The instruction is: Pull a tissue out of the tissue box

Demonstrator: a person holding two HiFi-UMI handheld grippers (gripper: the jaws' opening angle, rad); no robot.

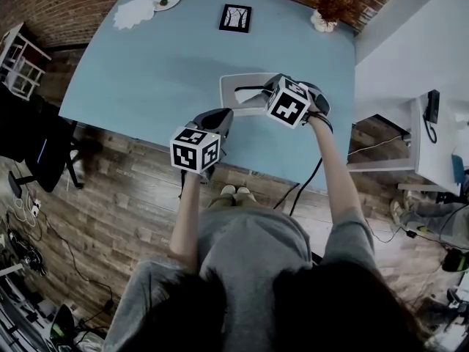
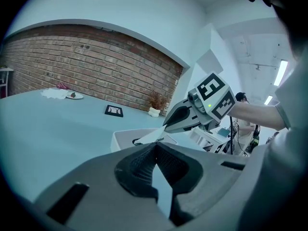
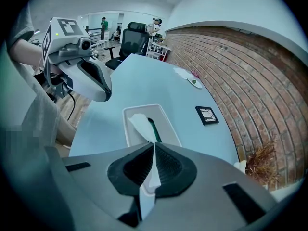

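A white tissue box (image 1: 236, 83) lies on the blue table (image 1: 161, 72), close to its near edge. My right gripper (image 1: 256, 103) points steeply down over the box and is shut on a white tissue (image 3: 140, 123). The tissue runs from the box slot (image 3: 153, 127) up between the closed jaws. In the left gripper view the tissue (image 2: 152, 135) stretches taut from the box (image 2: 123, 139) to the right gripper (image 2: 167, 127). My left gripper (image 1: 222, 117) hangs just in front of the box, at the table's near edge, its tips (image 2: 155, 146) meeting with nothing between them.
At the table's far side stand a small black picture frame (image 1: 235, 17), a dried plant in a white pot (image 1: 327, 12), a small plate (image 1: 165, 0) and a white doily (image 1: 133, 12). A brick wall runs behind. A black office chair (image 1: 37, 152) stands on the floor at left.
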